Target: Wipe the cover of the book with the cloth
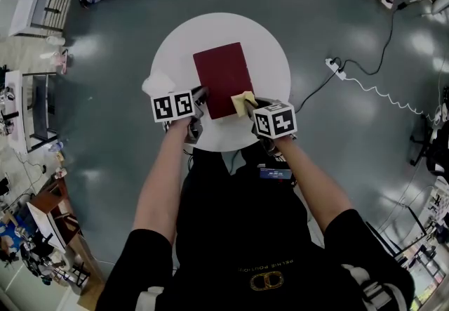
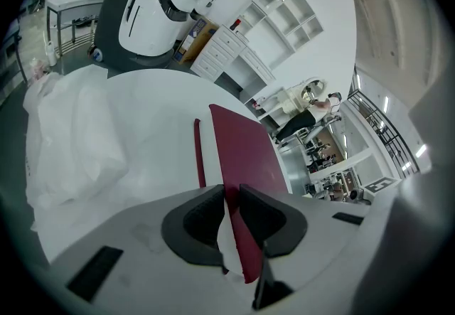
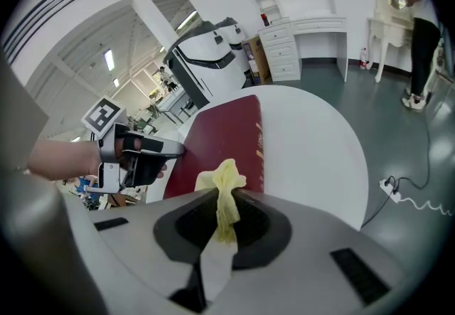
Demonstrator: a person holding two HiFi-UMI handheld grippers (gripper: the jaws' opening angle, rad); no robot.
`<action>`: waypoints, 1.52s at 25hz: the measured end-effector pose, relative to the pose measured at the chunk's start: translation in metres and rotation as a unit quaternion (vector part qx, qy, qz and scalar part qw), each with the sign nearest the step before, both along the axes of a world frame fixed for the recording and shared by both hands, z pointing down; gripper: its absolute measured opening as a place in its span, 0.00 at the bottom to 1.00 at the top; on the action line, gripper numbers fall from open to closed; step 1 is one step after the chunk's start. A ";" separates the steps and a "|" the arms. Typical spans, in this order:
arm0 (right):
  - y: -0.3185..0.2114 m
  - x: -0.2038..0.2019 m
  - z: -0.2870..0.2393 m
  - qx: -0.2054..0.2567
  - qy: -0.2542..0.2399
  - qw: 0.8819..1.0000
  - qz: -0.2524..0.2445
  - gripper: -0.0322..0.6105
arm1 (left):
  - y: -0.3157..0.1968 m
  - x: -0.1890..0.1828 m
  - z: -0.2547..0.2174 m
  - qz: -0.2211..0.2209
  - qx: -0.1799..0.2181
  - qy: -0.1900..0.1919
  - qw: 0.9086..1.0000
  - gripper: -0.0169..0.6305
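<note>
I judge this to be the start of the wiping stroke. The dark red book [image 1: 221, 78] lies flat near the middle of the round white surface [image 1: 270, 50]. My left tongs [image 2: 231, 196] are clamped on its near left edge, with the cover pinched between the pads, which pins it in place. My right tongs [image 3: 227, 203] are closed on a bunched yellow cloth [image 3: 224, 178]. The free end of the cloth sticks out past the tips and sits at the near right corner of the cover. From the head view it seems to touch the cover there, though I cannot be sure.

The next move, as I see it, is to press the cloth down and sweep it away from me across the cover. The left grip has to hold firm so the book does not slide. Most of the cover looks yet to be wiped.

Counted: one book, one yellow cloth, two tongs and one surface. There is also one crumpled white bundle [image 1: 158, 83] on the surface left of the book, either a bag or a cloth; I cannot tell which.
</note>
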State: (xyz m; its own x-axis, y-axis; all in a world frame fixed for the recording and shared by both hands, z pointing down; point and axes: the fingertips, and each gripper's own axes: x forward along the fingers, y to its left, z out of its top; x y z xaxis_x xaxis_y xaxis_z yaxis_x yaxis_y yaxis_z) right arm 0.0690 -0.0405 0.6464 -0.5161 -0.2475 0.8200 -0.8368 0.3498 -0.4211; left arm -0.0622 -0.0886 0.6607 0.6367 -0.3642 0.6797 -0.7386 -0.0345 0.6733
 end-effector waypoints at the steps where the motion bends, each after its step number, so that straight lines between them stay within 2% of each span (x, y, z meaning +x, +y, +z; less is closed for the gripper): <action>1: 0.000 0.005 0.000 0.000 0.000 1.000 0.005 0.18 | 0.000 0.000 0.000 0.000 0.000 -0.001 1.000 0.13; 14: -0.007 0.038 0.000 0.002 0.009 0.999 0.045 0.18 | 0.000 0.001 -0.001 0.001 0.000 -0.009 1.000 0.13; 19: -0.009 0.041 0.000 0.002 0.016 0.999 0.046 0.18 | -0.001 0.003 0.001 0.007 0.003 -0.021 1.000 0.13; 23: -0.010 0.036 -0.003 0.006 0.027 0.999 0.028 0.18 | -0.001 0.001 0.000 0.008 0.011 -0.035 0.999 0.14; 26: -0.010 0.024 -0.002 0.002 0.007 1.000 0.012 0.18 | -0.001 0.000 0.000 0.004 0.016 -0.044 0.999 0.15; 31: -0.014 0.009 -0.013 0.008 -0.021 1.000 -0.009 0.18 | 0.001 -0.004 -0.005 0.009 0.022 -0.055 0.998 0.24; 38: -0.039 0.005 -0.037 0.037 -0.064 0.997 -0.006 0.18 | 0.000 -0.009 -0.029 0.011 0.060 -0.076 0.995 0.25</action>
